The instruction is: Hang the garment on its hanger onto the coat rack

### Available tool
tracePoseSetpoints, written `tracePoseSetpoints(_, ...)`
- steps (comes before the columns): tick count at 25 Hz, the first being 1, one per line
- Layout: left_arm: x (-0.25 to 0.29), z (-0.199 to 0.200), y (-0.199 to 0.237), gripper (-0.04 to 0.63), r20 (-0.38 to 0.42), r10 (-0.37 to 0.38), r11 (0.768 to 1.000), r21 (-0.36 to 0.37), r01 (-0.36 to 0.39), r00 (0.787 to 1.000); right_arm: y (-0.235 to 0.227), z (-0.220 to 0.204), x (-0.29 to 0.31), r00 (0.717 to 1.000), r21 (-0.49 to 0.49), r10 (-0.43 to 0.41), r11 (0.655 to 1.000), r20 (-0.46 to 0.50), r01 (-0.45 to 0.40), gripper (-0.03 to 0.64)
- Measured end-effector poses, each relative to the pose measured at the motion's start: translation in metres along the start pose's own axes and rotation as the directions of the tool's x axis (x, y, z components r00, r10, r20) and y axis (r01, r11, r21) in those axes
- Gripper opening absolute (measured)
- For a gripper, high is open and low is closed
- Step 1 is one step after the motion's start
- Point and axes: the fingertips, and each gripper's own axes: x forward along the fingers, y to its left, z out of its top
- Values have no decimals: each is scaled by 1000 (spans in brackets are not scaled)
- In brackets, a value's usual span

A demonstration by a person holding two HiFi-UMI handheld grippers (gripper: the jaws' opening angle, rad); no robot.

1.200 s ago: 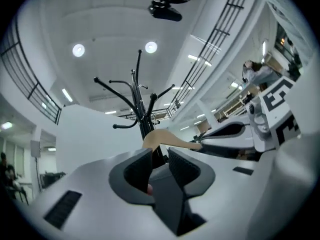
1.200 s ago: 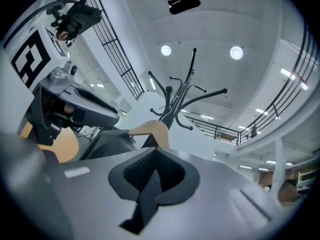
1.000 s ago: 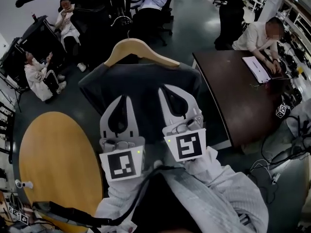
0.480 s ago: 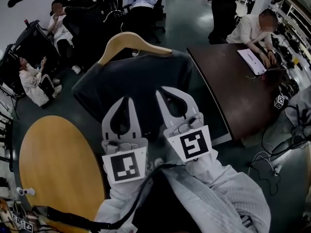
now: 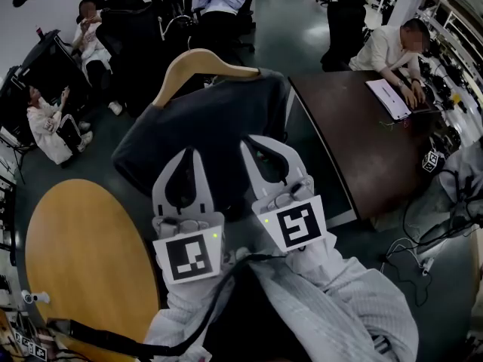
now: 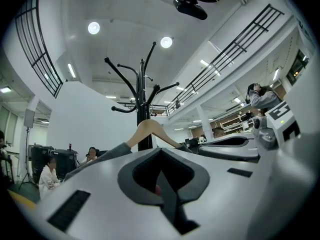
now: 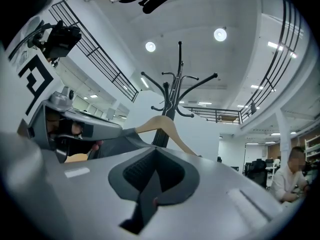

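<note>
A dark grey garment (image 5: 207, 127) is draped on a wooden hanger (image 5: 200, 60) and held up in front of me, tilted, with its left shoulder lower. My left gripper (image 5: 192, 154) and right gripper (image 5: 253, 142) sit side by side at the garment's lower part, both shut on the cloth. In the left gripper view, the hanger (image 6: 150, 130) rises just beyond the closed jaws (image 6: 160, 150), in front of the black coat rack (image 6: 143, 96). The right gripper view shows the same hanger (image 7: 162, 124) and coat rack (image 7: 176, 91) past its closed jaws (image 7: 155, 149). The hanger's hook is hidden.
A dark brown table (image 5: 370, 157) stands to the right, with a person (image 5: 389, 45) writing at its far end. A round wooden table (image 5: 75, 255) is at the lower left. Several seated people (image 5: 87, 29) are beyond the rack. Cables (image 5: 423, 240) lie on the floor at right.
The hanger and garment have swung left and tilted, so the left shoulder now hangs lower. Both grippers stayed shut and side by side.
</note>
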Motion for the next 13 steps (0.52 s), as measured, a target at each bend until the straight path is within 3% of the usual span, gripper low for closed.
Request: tracePoseSetpoints(13, 10, -2, -5, 5, -15, 2, 1000, 20, -2, 1000, -14, -5, -2, 1000, 15, -15, 1000, -10, 15, 0)
